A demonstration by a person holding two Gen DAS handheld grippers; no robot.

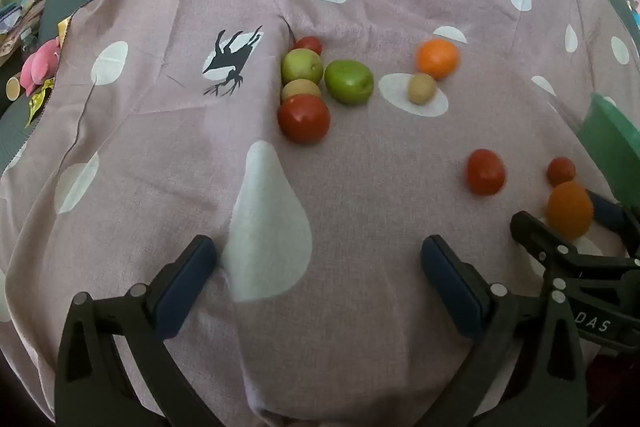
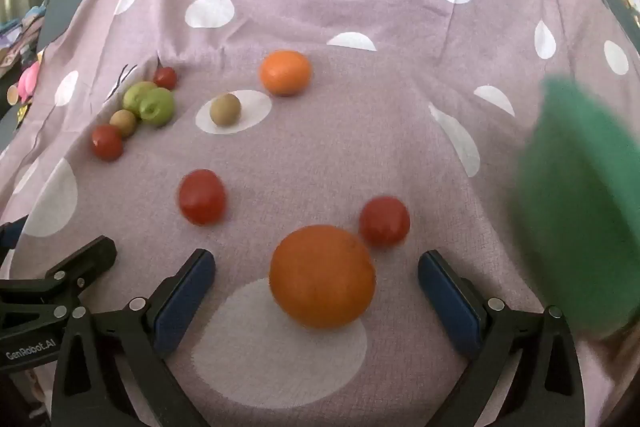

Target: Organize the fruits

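Note:
Fruits lie loose on a mauve cloth [image 1: 160,155] with white spots. A near orange [image 2: 322,275] sits between the spread fingers of my right gripper [image 2: 318,263], and the blue pads stand clear of it on both sides. Just beyond it are a small red tomato [image 2: 384,221] and a larger one [image 2: 202,197]. Farther off lie a second orange [image 2: 285,72] and a brown fruit [image 2: 225,110]. A cluster of green apples [image 1: 349,81], red tomatoes [image 1: 304,119] and a brown fruit [image 1: 300,89] lies ahead of my left gripper [image 1: 320,259], which is open over bare cloth.
A green container [image 2: 580,207], blurred, stands at the right, close to the right gripper. The right gripper [image 1: 570,223] shows at the left view's right edge. Pink toys and wrappers [image 1: 38,67] lie off the cloth at the far left.

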